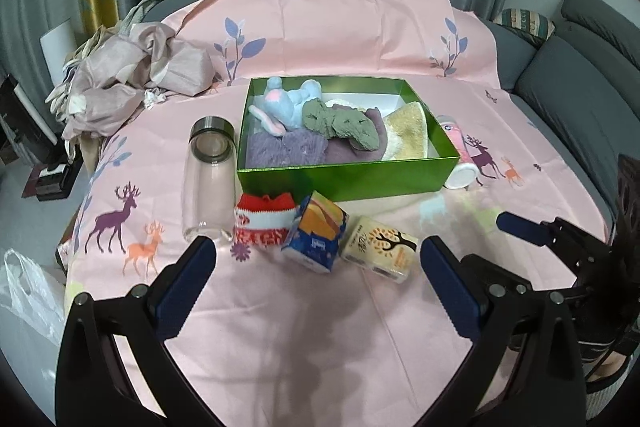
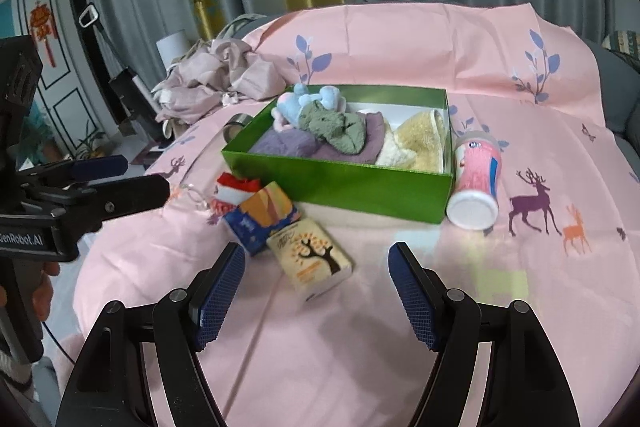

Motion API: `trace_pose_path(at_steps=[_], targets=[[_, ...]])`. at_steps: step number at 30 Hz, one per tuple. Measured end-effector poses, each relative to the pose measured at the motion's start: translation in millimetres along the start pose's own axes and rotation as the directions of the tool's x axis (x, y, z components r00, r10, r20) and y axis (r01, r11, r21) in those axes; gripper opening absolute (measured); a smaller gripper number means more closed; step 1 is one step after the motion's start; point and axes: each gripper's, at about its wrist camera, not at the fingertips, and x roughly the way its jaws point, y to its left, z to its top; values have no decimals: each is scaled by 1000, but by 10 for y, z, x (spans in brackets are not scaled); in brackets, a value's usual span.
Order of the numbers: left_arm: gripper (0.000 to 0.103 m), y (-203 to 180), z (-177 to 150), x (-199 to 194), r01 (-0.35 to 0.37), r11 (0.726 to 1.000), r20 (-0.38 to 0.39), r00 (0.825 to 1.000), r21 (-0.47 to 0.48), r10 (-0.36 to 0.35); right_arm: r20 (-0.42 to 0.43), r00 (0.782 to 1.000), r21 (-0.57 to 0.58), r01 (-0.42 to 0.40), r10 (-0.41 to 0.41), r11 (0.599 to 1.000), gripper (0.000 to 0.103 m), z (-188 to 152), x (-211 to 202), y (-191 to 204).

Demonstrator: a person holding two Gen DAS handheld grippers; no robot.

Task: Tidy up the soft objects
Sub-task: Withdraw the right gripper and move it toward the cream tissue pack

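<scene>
Green cardboard walls of the open box (image 1: 344, 179) stand near the middle of the pink deer-print cloth (image 1: 320, 327), and the soft things lie inside it: a pale blue plush toy (image 1: 288, 103) at the far left, an olive-green plush (image 1: 340, 123) sprawled across the middle, a purple fluffy cloth (image 1: 280, 149) beneath them, and a cream-yellow towel (image 1: 404, 135) at the right end. Just in front of the box, on the cloth, sit a red-and-white knitted pouch (image 1: 264, 223), a blue and orange tissue pack (image 1: 316, 231) and a cream tissue pack with a tree print (image 1: 380, 247), side by side. A clear glass jar with a metal lid (image 1: 208, 175) lies on its side left of the box; a pink tube with a white cap (image 2: 476, 179) lies against the box's right end. Crumpled mauve fabric (image 1: 132, 83) is heaped at the far left. Both tools hover near the cloth's front edge: the left gripper (image 1: 320, 267) has its jaws spread wide with nothing between them, and the right gripper (image 2: 316, 291) is empty too, its jaws well apart.
</scene>
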Motion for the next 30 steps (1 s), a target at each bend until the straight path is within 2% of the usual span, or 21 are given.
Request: trace_pose_path(at_steps=[3, 5, 10, 16, 18, 21, 23, 24, 25, 27, 30], targets=[[102, 15, -61, -47, -7, 999, -1, 1000, -38, 7, -4, 1000, 11, -1, 1, 1000, 75, -66, -47, -11], [102, 28, -101, -74, 15, 997, -1, 1000, -73, -15, -7, 1000, 25, 0, 0, 1000, 75, -122, -81, -34], [102, 41, -225, -80, 30, 995, -6, 999, -99, -31, -18, 1000, 55, 13, -12, 998, 75, -257, -142, -86], [102, 156, -479, 56, 40, 992, -66, 997, -116, -47, -27, 998, 45, 60, -59, 997, 75, -425, -156, -125], [102, 190, -584, 103, 68, 990, -83, 993, -127, -79, -33, 997, 41, 71, -70, 997, 75, -462, -138, -147], [102, 224, -690, 157, 126, 981, -97, 985, -150, -141, -44, 998, 57, 44, -42, 997, 75, -518, -80, -182], [102, 233, -739, 180, 206, 963, -88, 971, -172, -224, -46, 999, 63, 25, -22, 998, 75, -545, -38, -176], [102, 245, -762, 197, 269, 944, -79, 954, -192, -288, -44, 999, 62, 16, -13, 998, 75, -554, -12, -174], [102, 247, -769, 209, 297, 933, -74, 946, -202, -317, -43, 999, 62, 12, -10, 998, 75, -567, 13, -171], [102, 229, -781, 234, 323, 923, -63, 937, -209, -342, -38, 999, 61, 15, -13, 998, 75, -586, 61, -175], [102, 205, -762, 291, 320, 923, -64, 938, -212, -340, -34, 999, 64, 12, -10, 998, 75, -605, 136, -201]])
